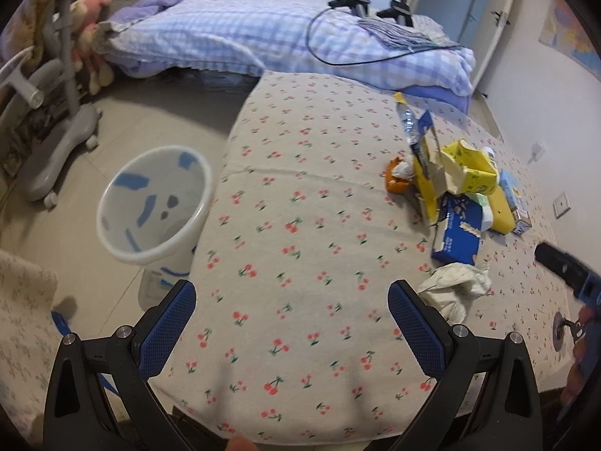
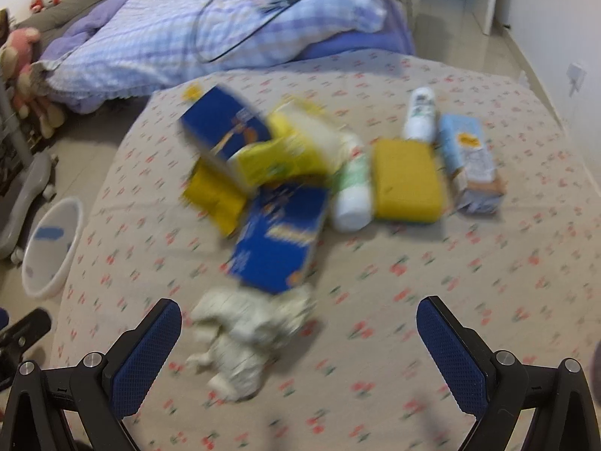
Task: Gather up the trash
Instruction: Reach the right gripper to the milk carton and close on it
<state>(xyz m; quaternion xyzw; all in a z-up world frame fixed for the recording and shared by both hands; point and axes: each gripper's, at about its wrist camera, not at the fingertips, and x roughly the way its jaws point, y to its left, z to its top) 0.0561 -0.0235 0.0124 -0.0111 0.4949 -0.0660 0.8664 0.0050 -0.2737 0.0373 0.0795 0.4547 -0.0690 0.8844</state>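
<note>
Both hand-held grippers, left and right, hover with fingers apart, holding nothing. Trash sits piled on the cherry-print table: crumpled paper nearest, boxes and a bottle behind. The bin stands on the floor beside the table. The piled boxes could topple if nudged during a grab.

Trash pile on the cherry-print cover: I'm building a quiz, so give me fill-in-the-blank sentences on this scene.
1. Both claws, left claw and right claw, are ____.
2. The white bin stands on the ____.
3. The trash nearest the right claw is crumpled white ____.
4. The sponge is ____.

Missing: open; floor; paper; yellow
</note>
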